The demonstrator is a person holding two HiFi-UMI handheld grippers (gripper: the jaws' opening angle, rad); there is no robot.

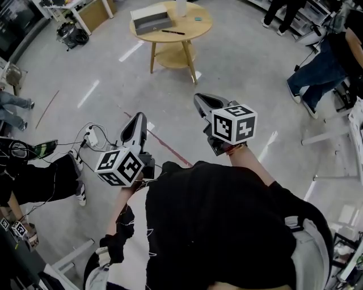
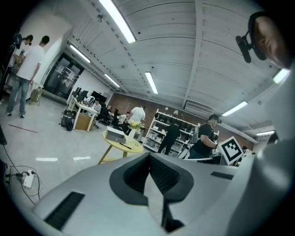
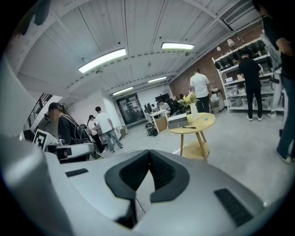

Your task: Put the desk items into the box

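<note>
Head view: person [image 1: 227, 226] is standing on the grey floor [image 1: 238, 68], well apart from the round bench [image 1: 193, 31], with both grippers pointing toward it.
Left gripper [image 1: 138, 120]: jaws are pressing fully together with nothing between them; smooth grey plastic shell, ribbed black pads.
Box [image 1: 152, 20]: is sitting on the left part of the bench; flat, rectangular, grey walls, with a pale lid or inside, I cannot tell which.
Pen [image 1: 173, 32]: is lying just beside the box on the person's side; thin, dark, probably prone to rolling.
Vase [image 1: 181, 7]: is standing behind the pen; tall, white, smooth, likely easy to tip.
Teal item [image 1: 198, 18]: is lying on the right part of the bench; small, flat, too small to name.
Right gripper [image 1: 203, 102]: jaws are also closed tight, holding nothing.
Step in hand: getting within reach of the bench, judging by the gap. The jaws will need opening before arrival. Pinching the pen across its middle and lowering it into the box, clear of the vase, looks safest.
</note>
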